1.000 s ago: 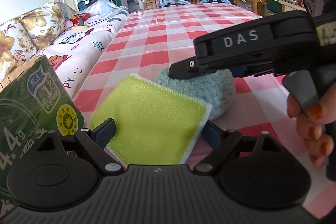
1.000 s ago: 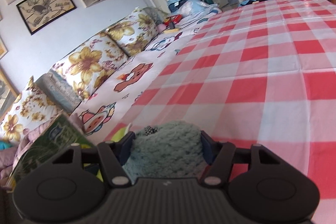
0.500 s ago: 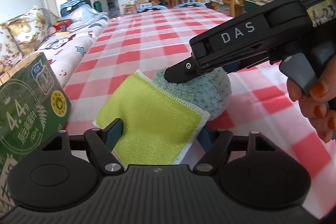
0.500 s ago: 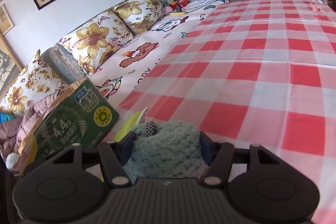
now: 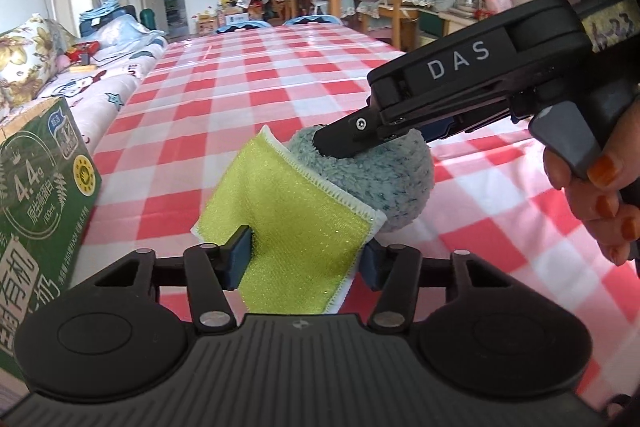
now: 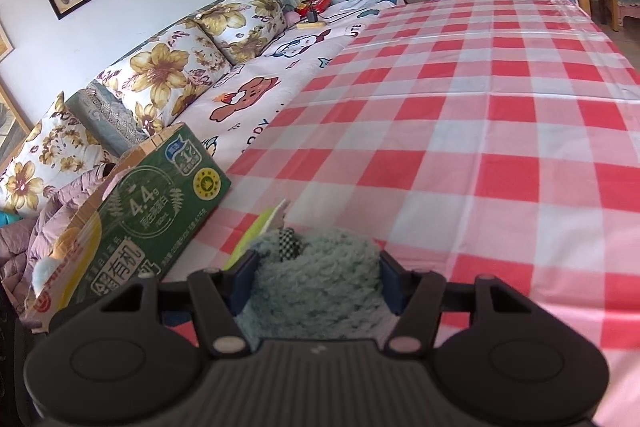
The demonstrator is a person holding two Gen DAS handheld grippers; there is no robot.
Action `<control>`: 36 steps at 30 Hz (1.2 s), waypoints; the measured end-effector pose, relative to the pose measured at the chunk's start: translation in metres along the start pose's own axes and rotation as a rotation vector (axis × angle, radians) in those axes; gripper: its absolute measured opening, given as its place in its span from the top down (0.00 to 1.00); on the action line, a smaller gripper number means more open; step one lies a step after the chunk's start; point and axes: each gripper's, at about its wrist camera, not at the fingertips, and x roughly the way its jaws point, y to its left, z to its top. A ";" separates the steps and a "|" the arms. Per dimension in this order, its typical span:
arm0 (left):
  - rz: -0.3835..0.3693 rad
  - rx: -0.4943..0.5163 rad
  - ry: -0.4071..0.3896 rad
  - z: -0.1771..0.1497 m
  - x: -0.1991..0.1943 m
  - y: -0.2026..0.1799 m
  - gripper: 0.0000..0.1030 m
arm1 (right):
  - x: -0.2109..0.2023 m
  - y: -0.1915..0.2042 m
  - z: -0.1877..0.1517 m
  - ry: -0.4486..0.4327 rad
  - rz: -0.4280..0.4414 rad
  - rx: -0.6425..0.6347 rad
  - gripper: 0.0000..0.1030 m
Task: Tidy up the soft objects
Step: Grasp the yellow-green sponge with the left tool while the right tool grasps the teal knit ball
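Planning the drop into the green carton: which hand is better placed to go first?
Left, probably. The left gripper holds the yellow cloth nearest the green carton; the right gripper with the teal plush is farther away.

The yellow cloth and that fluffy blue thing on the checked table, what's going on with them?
A person is sorting soft items with a handheld gripper in each hand. The left gripper has just been closing on the yellow cloth, which now bends up between its pads. The right gripper is clamped on the fluffy blue-green ball, seen from the side in the left view. Both items are lifted off the checked tablecloth, beside a green carton.
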 end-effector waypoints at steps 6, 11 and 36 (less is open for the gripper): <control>-0.075 -0.056 0.018 -0.004 -0.012 0.002 0.42 | -0.021 0.008 -0.012 -0.016 -0.019 0.027 0.40; -0.094 -0.085 0.027 -0.010 -0.015 0.008 0.37 | -0.036 0.020 -0.025 -0.020 -0.082 0.019 0.40; 0.108 -0.126 0.015 -0.009 0.015 0.047 0.51 | 0.012 0.037 -0.050 0.145 -0.315 -0.120 0.13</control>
